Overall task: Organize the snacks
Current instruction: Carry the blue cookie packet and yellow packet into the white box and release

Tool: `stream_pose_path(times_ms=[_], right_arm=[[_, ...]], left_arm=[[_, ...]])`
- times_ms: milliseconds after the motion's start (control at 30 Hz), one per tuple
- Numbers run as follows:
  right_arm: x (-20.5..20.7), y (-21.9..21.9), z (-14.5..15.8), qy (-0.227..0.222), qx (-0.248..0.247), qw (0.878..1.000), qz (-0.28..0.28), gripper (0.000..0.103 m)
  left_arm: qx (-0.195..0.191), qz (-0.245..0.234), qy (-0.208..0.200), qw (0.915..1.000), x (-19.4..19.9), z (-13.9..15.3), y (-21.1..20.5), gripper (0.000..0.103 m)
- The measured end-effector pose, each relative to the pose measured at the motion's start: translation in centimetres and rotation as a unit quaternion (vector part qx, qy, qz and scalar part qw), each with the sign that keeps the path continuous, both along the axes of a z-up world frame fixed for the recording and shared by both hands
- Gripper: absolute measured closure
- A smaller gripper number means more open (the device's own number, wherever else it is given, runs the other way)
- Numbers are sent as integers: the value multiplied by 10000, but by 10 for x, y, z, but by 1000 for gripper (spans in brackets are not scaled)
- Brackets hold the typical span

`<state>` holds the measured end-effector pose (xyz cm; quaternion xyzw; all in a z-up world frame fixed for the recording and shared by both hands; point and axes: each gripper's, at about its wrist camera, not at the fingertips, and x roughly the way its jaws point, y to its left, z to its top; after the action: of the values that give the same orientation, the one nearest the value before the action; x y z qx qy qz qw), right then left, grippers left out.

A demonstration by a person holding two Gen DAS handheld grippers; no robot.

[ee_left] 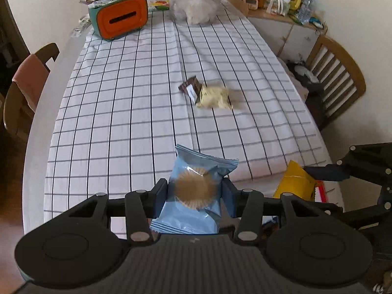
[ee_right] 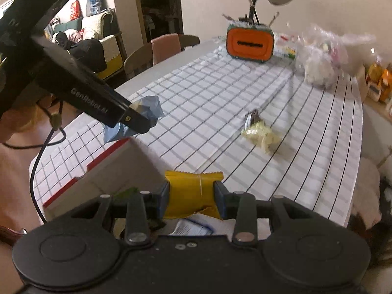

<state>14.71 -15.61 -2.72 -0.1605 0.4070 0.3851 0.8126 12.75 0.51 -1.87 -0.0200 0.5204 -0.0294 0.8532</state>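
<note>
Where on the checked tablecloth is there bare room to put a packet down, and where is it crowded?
Free: the wide stretch of checked tablecloth between the orange box and the near edge, left of the two loose snack packets. Crowded: the far end, around the clear plastic bag, and the near right corner by the white box.

Only 1 legible marking: "GenRobot.AI", pale letters along the black finger of the left gripper (ee_right: 137, 120), up and left of the right gripper (ee_right: 191, 196). White label on the brown wrapper (ee_left: 189, 88): print too small to read.
</note>
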Motion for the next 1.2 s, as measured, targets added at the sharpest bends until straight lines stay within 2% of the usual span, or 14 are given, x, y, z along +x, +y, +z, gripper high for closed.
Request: stream_pose_path(times_ms=[167, 267, 500, 833, 1200], right_arm=[[-11, -9, -19, 479, 84, 9981, -367, 65], [-19, -12, -30, 608, 108, 9966, -542, 65], [-34, -9, -52, 625, -80, 9954, -725, 65], [-42, -1, -67, 768, -246, 9934, -818, 65], [-52, 9, -84, 804, -531, 9925, -752, 65]], left_arm=[[-61, 29, 348, 9994, -12, -22, -11, 56], [-14, 66, 556, 9984, -18, -38, -18, 56], [-33, 92, 972, 9952, -26, -69, -30, 56], [-69, 231, 1433, 9894, -23, -104, -31, 56], [-36, 120, 1696, 9854, -21, -123, -41, 56]])
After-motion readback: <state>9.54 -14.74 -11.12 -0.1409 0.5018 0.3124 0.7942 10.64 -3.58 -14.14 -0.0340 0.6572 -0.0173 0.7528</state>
